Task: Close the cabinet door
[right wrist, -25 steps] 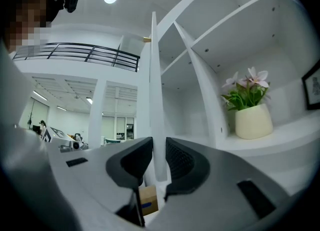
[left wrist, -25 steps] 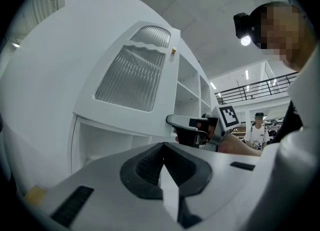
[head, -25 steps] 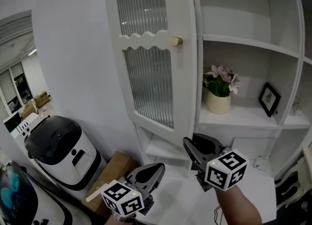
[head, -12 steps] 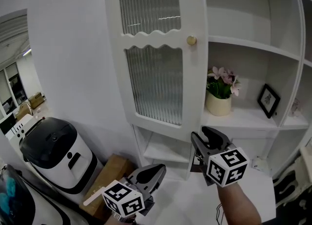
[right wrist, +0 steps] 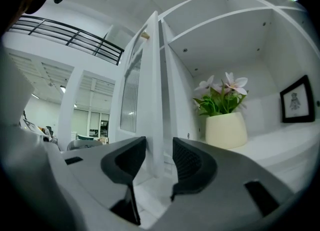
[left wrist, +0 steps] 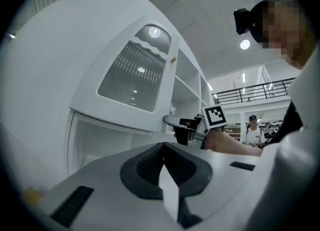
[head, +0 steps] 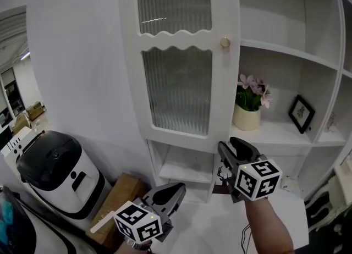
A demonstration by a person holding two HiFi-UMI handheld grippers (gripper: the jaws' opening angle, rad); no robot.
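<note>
While the cabinet door hangs in front of the left bay of the white cabinet, it is not quite home: the right gripper view shows its free edge standing a little out from the frame, with a thin dark gap between them. The door is white, with two ribbed glass panes and a small brass knob high on its free edge.

The right gripper points level at the bottom of that edge. Its jaws have just been opening and now stand wide apart; the door's edge shows in the gap beyond the tips, but neither pad touches it (nothing is grasped). The left gripper is held lower and to the left, well apart from the door, its jaws clenched together on nothing.

On the open shelf to the right of the door stand a cream pot of pink flowers and, further right, a small black picture frame leaning at the back. Down on the floor at the left are a white machine with a dark lid and a cardboard box beside the cabinet's foot
</note>
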